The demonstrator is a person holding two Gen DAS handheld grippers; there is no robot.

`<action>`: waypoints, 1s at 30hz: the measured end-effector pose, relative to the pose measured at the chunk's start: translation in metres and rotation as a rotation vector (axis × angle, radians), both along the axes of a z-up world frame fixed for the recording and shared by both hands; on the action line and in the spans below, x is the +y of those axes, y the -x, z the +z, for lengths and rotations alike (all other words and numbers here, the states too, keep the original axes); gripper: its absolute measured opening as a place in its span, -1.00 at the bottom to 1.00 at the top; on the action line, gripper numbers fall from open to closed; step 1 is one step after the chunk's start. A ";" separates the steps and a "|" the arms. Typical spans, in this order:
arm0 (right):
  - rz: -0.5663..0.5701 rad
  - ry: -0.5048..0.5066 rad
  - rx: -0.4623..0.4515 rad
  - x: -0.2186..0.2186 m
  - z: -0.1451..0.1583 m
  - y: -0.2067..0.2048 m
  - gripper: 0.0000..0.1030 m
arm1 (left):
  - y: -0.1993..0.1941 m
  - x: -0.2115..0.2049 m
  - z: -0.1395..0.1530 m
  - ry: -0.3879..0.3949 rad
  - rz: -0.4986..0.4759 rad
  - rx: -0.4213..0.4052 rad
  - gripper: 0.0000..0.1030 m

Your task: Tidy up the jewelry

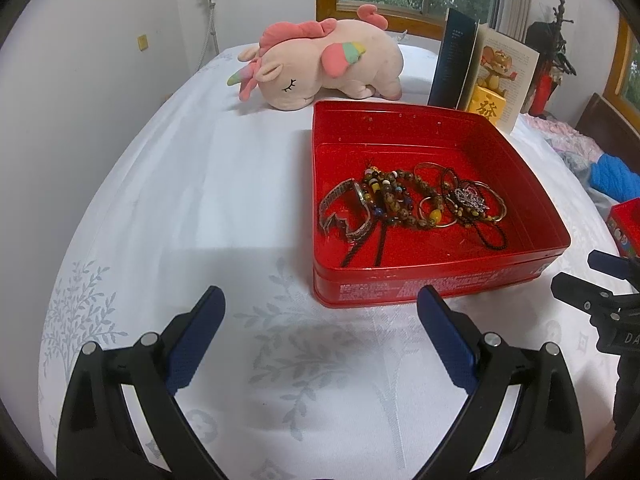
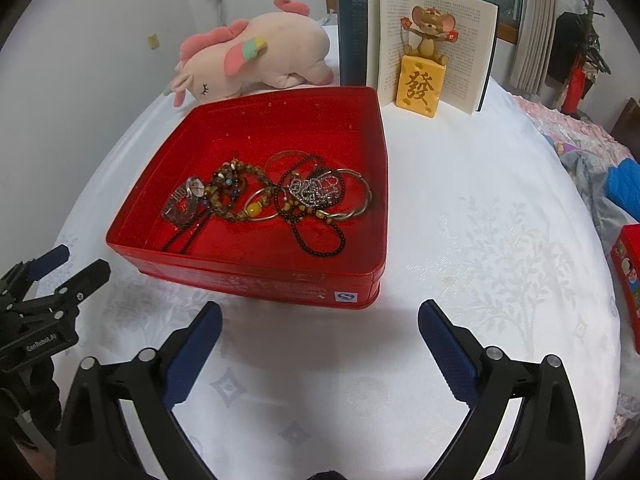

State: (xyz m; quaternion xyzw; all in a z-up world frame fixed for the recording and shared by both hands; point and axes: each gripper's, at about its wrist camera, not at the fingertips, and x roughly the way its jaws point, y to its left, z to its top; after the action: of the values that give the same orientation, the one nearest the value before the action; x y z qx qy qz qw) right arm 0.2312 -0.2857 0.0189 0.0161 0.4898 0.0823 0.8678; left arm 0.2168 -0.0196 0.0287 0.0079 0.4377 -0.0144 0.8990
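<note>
So both my grippers are hanging over the white bedsheet (image 1: 200, 184) with nothing in them; my left gripper (image 1: 320, 304) has its blue fingers (image 1: 196, 336) spread wide apart, and it's sitting just in front of the near wall of the red tin (image 1: 400, 292); my right gripper (image 2: 320, 316) is the same deal, fingers wide apart, hovering in front of the tin's near right corner.

The jewelry (image 1: 412, 204) is all piled in the tin, toward the middle and the near side; on the left of the heap there's a wristwatch (image 1: 348, 208) with a metal band, lying on its side; next to it a tangle of brown and coloured bead bracelets (image 2: 236, 192); then a couple of thin silver bangles (image 2: 352, 192), a silver chain (image 2: 316, 190) bunched on top, and a string of dark beads (image 2: 320, 236) trailing toward the near wall; everything's overlapping, so I can't really tell how many pieces there are.

Behind the tin a pink unicorn plush (image 1: 320, 64) lies on its side; to the right of that an open book (image 2: 436, 40) stands upright with a little mouse figurine (image 2: 424, 68) on a yellow block in front of its pages; a second red box (image 2: 628, 280) peeks in at the far right edge.
</note>
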 end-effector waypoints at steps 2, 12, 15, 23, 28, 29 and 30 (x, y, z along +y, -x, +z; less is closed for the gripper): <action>0.000 0.001 0.001 0.000 0.000 0.000 0.91 | 0.000 0.000 0.000 0.000 -0.001 -0.001 0.86; 0.001 0.007 0.000 0.001 -0.001 0.000 0.91 | -0.001 -0.002 0.000 -0.001 -0.006 -0.001 0.86; 0.000 0.008 -0.001 0.001 -0.001 0.000 0.91 | -0.001 -0.002 -0.001 -0.001 -0.005 0.001 0.86; 0.001 0.009 -0.001 0.001 -0.003 0.000 0.91 | -0.001 -0.002 0.000 -0.001 -0.005 0.000 0.86; 0.002 0.012 -0.001 0.002 -0.003 0.000 0.91 | -0.002 -0.003 -0.001 0.000 -0.005 0.003 0.86; 0.003 0.012 -0.001 0.002 -0.003 0.000 0.91 | -0.002 -0.003 -0.001 0.000 -0.004 0.004 0.86; 0.002 0.012 -0.002 0.002 -0.003 0.000 0.91 | -0.002 -0.003 -0.001 0.000 -0.004 0.004 0.86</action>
State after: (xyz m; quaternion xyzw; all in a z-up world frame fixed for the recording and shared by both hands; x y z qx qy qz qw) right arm 0.2315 -0.2840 0.0158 0.0102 0.4894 0.0803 0.8683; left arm 0.2185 -0.0223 0.0281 0.0085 0.4393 -0.0162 0.8982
